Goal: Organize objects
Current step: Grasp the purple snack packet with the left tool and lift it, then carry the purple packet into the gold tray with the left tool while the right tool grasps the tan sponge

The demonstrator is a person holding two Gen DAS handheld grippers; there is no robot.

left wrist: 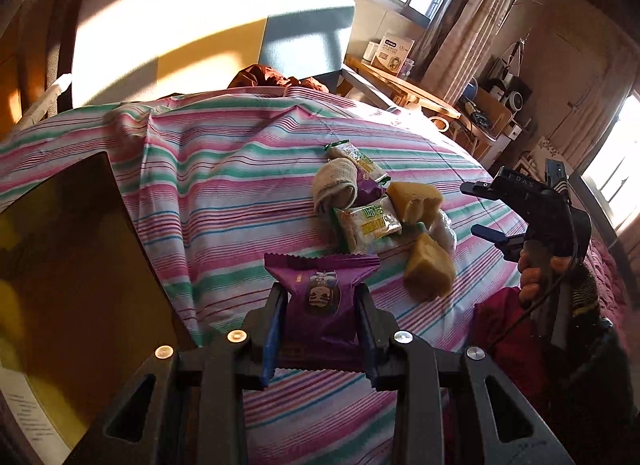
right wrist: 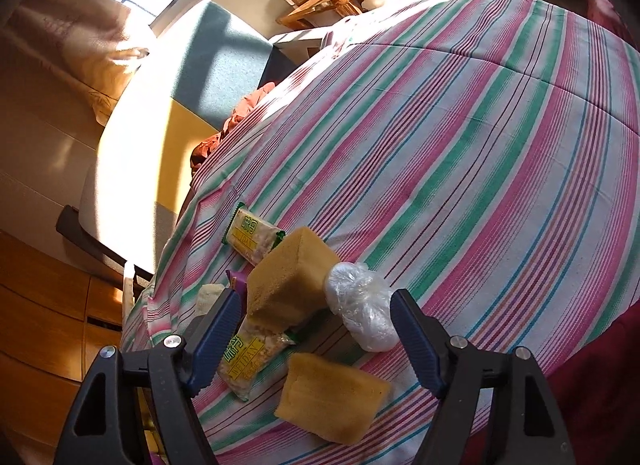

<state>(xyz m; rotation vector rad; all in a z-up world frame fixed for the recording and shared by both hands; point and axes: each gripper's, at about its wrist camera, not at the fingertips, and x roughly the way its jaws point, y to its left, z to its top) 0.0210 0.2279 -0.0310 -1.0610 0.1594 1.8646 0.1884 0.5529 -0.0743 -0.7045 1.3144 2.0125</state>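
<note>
My left gripper (left wrist: 322, 295) is shut on a purple snack packet (left wrist: 320, 277), held above the striped cloth (left wrist: 224, 185). Further on lies a pile: two yellow sponges (right wrist: 292, 273) (right wrist: 332, 397), green snack packets (right wrist: 252, 241) (right wrist: 252, 357), a plastic-wrapped white ball (right wrist: 360, 313), a rolled beige cloth (left wrist: 334, 185) and another purple packet (left wrist: 370, 189). My right gripper (right wrist: 316, 299) stands open just over this pile, one finger on each side of the upper sponge and the ball, gripping neither. In the left wrist view the right gripper (left wrist: 472, 209) is at the right of the pile, held by a hand (left wrist: 532, 273).
A dark yellowish box (left wrist: 60, 265) stands close at the left on the cloth. Behind the bed are a large pale foam block (left wrist: 180, 37), a red-brown bundle (left wrist: 272, 77) and a wooden table (left wrist: 400, 85) with boxes. Bare striped cloth stretches right of the pile (right wrist: 480, 145).
</note>
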